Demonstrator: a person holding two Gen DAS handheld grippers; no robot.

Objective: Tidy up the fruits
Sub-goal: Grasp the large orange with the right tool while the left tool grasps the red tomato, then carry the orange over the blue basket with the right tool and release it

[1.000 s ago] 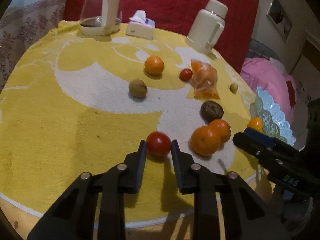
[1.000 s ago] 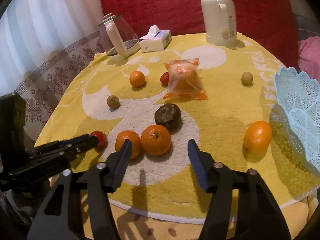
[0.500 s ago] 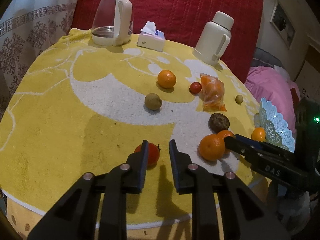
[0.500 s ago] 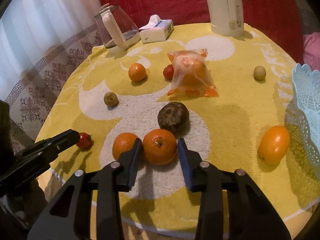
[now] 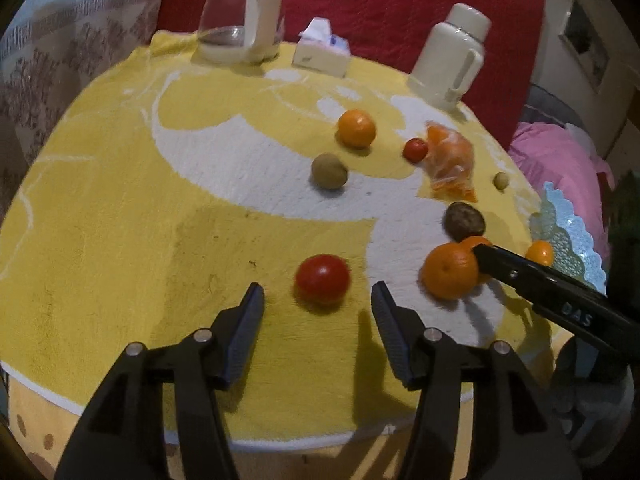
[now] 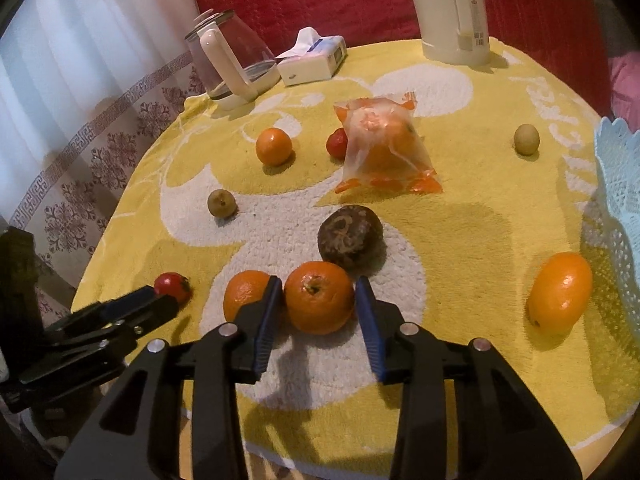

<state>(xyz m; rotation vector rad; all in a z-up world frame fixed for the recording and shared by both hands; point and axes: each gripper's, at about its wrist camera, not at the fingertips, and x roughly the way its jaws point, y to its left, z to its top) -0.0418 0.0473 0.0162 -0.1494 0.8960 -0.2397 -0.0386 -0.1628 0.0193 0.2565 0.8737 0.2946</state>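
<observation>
My left gripper [image 5: 318, 304] is open, and a red tomato [image 5: 322, 279] lies on the yellow cloth just beyond its tips; the tomato also shows in the right wrist view [image 6: 172, 285]. My right gripper [image 6: 318, 300] has its jaws on both sides of an orange [image 6: 319, 297], touching or nearly touching it on the cloth. A second orange [image 6: 245, 298] lies left of it. A dark wrinkled fruit [image 6: 349, 239] sits behind. A pale blue lace basket [image 6: 618, 200] stands at the right edge, with an orange [image 6: 560, 292] beside it.
Farther back lie an orange [image 6: 274, 146], a small tomato [image 6: 336, 142], a bagged orange [image 6: 380, 148] and two greenish fruits [image 6: 221, 202] [image 6: 526, 139]. A glass kettle [image 6: 228, 60], tissue box [image 6: 312, 60] and white thermos [image 6: 454, 8] stand at the far edge.
My left gripper has opened and the tomato now lies free in front of it. My right gripper moved in around the front orange and narrowed.
</observation>
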